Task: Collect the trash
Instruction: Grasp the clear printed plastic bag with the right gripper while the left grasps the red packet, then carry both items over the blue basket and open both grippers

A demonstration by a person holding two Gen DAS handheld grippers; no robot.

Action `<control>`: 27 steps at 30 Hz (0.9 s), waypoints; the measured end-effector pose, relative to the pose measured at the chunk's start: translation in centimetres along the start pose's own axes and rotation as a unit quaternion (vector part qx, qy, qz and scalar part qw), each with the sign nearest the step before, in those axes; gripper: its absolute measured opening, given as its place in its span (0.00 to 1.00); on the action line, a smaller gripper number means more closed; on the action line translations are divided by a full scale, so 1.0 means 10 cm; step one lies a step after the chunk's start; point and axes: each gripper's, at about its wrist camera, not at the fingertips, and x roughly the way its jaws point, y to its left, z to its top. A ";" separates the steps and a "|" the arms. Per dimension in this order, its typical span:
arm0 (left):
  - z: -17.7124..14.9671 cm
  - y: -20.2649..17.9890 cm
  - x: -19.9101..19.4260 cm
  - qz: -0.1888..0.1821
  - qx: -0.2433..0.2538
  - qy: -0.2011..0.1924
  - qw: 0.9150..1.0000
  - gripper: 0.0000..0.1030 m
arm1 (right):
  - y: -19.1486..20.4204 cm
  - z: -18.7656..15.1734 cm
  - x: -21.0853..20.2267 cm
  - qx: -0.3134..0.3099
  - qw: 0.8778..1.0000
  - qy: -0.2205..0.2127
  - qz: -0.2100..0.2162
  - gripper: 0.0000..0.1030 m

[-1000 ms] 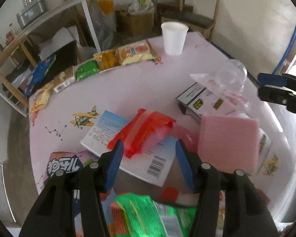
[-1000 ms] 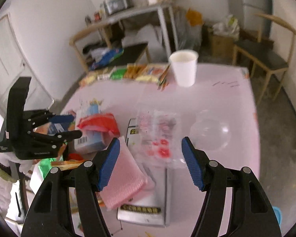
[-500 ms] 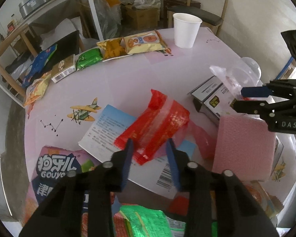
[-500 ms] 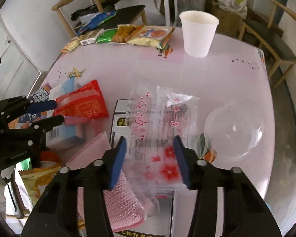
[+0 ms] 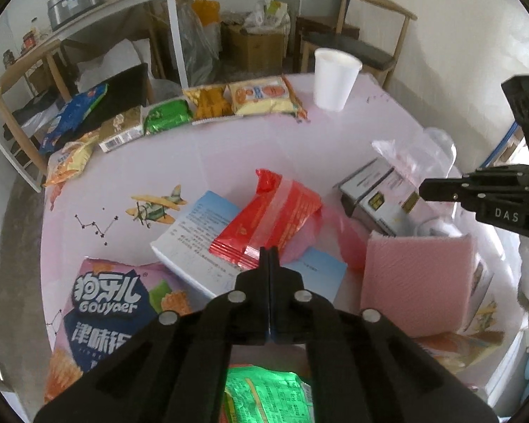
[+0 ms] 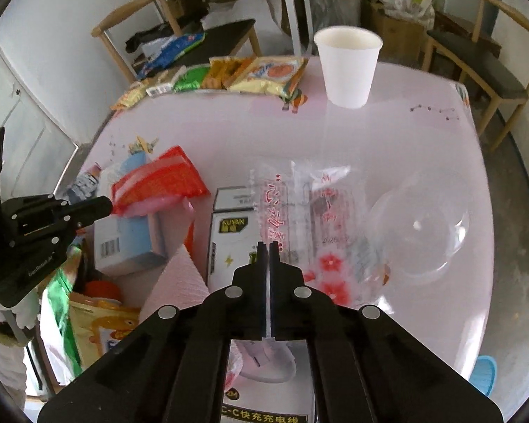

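Note:
A red plastic wrapper (image 5: 268,218) lies across a blue-and-white box (image 5: 194,236) on the pink table. My left gripper (image 5: 268,251) is shut on the wrapper's near edge, which is also seen in the right wrist view, where the left gripper (image 6: 104,206) meets the red wrapper (image 6: 158,183). A clear plastic bag with red flower print (image 6: 310,218) lies over a white carton (image 6: 229,232). My right gripper (image 6: 268,245) is shut on the bag's near left edge. From the left wrist view the right gripper (image 5: 423,190) pinches the clear bag (image 5: 402,155).
A white paper cup (image 6: 349,67) and a row of snack packets (image 5: 208,105) stand at the table's far side. A clear dome lid (image 6: 426,225) lies right of the bag. A pink foam sheet (image 5: 416,282), a purple snack bag (image 5: 105,310) and a green packet (image 5: 264,398) crowd the near edge.
Both grippers went from wide open to shut. The left closed on the red wrapper's edge, the right on the clear bag. Both cameras drew closer to the table.

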 end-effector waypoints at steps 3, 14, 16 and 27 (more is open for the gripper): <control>0.03 0.04 -0.15 -0.006 -0.016 -0.021 1.000 0.00 | 0.00 0.04 -0.16 0.006 1.000 -0.025 0.012 0.00; 0.13 0.05 -0.64 -0.035 -0.040 -0.074 0.996 0.00 | -0.01 0.06 -0.71 0.026 0.994 -0.093 0.057 0.00; 0.15 0.07 -0.56 -0.039 -0.049 -0.060 0.996 0.10 | -0.01 0.03 -0.82 0.027 0.992 -0.105 0.063 0.00; 0.34 -0.13 0.41 0.031 0.044 0.057 0.997 0.64 | -0.13 -0.01 -0.86 0.048 0.989 -0.110 0.084 0.00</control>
